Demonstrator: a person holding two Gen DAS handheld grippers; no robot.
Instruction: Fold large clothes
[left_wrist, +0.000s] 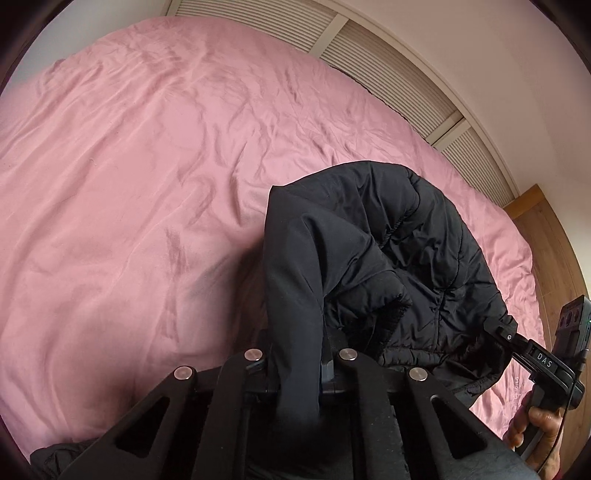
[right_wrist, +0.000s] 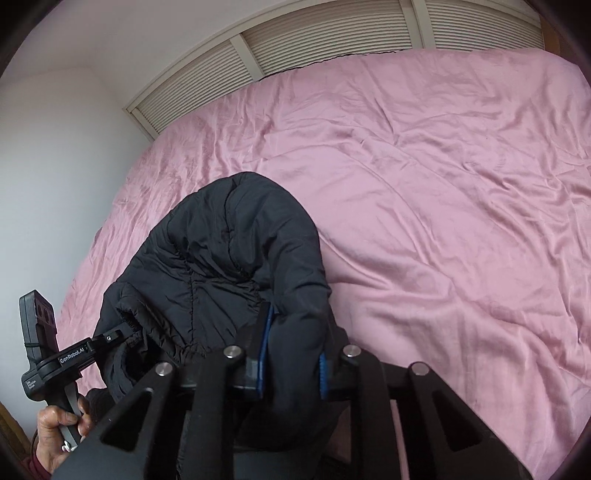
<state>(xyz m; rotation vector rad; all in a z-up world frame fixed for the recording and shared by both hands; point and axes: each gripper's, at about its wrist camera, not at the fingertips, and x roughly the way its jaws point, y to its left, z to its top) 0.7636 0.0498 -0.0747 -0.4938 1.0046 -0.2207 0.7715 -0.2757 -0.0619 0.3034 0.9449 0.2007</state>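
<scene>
Setting: pink bedspread (left_wrist: 129, 184) covers a wide bed; we work at its near edge, with slatted panels (right_wrist: 207, 77) along the wall at the far side.
Left gripper (left_wrist: 295, 365): nearest the lens in the left view; we see its fingers pinched shut on a smooth black fold of the jacket that runs down between them.
Right gripper (right_wrist: 291, 354): nearest the lens in the right view; its blue pads (right_wrist: 263, 354) stand narrow, pressing a thick bunch of the same fabric between them.
Hands: we glimpse a hand (right_wrist: 61, 428) on the left tool's handle at the frame edge of the right view, and likewise the other hand (left_wrist: 532, 424) in the left view.
Jacket (left_wrist: 388, 258): black, quilted and puffy; it is gathered in a rumpled mound between the two grippers, bulging away from us over the bedspread. We cannot tell how much of it rests on the bed.
Beyond the jacket: bare bedspread, creased, reaching to the slatted panels.
Progress: we judge the task barely begun. Both grips are made; no flat layout, crease or tidy stack shows.
Remaining: spreading the jacket flat, bringing in sleeves, folding the body.
</scene>
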